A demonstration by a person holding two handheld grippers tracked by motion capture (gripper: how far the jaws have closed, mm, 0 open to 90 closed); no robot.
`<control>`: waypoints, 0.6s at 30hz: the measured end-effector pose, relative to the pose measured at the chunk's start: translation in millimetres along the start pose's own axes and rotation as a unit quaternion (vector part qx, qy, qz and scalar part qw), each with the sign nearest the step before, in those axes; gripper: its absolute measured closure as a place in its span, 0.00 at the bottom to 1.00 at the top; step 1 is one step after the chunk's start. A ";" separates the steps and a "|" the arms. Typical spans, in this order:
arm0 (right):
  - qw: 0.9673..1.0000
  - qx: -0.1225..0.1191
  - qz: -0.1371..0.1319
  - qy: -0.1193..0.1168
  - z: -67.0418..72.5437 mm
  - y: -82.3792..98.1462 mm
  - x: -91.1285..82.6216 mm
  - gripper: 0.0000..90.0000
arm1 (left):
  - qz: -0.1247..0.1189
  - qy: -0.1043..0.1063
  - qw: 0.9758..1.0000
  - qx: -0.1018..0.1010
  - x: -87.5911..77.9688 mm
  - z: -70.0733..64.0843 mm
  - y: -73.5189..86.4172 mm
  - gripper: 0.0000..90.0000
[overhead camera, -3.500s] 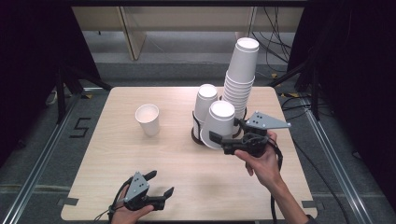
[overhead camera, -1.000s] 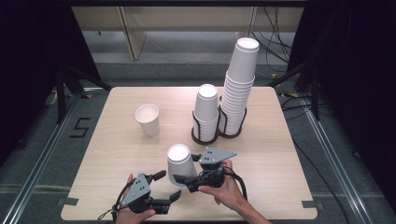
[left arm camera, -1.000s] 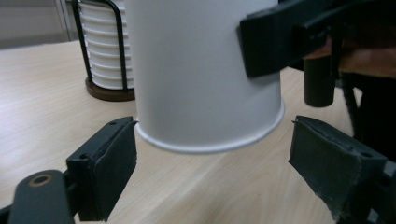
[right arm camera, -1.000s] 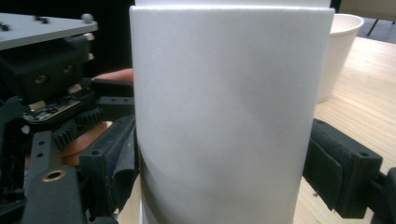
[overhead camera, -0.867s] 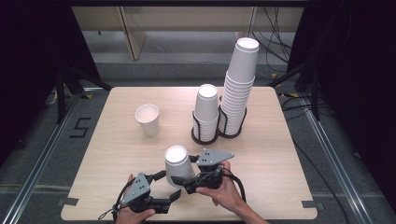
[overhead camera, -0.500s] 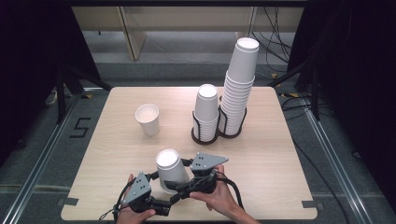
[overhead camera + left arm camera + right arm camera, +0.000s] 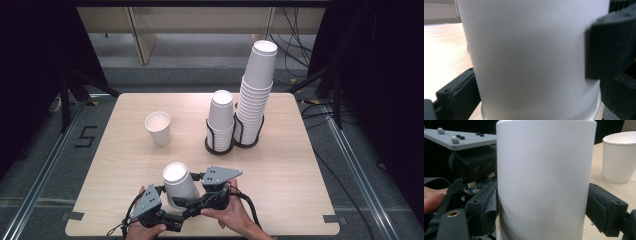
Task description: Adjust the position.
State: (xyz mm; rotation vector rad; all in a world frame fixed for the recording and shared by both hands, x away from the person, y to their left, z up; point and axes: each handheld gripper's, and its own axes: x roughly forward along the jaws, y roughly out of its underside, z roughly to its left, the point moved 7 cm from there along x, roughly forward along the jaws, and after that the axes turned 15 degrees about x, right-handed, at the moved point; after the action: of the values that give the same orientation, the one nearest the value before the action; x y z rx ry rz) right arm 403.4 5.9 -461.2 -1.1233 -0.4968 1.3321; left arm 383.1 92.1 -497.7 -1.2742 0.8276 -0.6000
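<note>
Upturned cup (image 7: 177, 184) seemingly between both grippers' jaws, near table edge

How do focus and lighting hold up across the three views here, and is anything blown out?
High view: evenly lit and sharp, dark surroundings, the table slightly warm. Left gripper view: the inverted cup sits so close that it is soft and shaded grey, and the tabletop at the left glares nearly white. Right gripper view: that cup is soft-edged with a shadow band low down; the upright cup behind stays fairly crisp.
</note>
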 end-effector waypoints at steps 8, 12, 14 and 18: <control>1.000 -0.011 -0.008 -0.006 -0.6 0.5 2.2 0.20 | 0.002 0.002 1.000 0.018 -1.7 -1.1 0.9 0.06; 1.000 0.005 0.001 -0.017 -0.1 1.2 1.5 0.17 | 0.002 0.004 0.999 0.036 -1.6 -1.8 0.2 0.10; 1.000 0.002 0.010 -0.015 0.2 1.0 0.2 0.16 | 0.003 0.003 0.999 0.046 -1.2 -3.0 0.1 0.11; 1.000 -0.009 0.024 -0.003 0.2 -1.6 -3.3 0.16 | 0.023 0.001 0.998 0.066 -0.8 -4.9 1.8 0.12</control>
State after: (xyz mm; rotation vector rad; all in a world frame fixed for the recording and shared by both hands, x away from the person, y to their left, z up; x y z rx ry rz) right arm 403.3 3.1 -458.8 -1.1528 -0.4884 1.3756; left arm 378.6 90.2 -499.6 -1.1316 0.8040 -0.6090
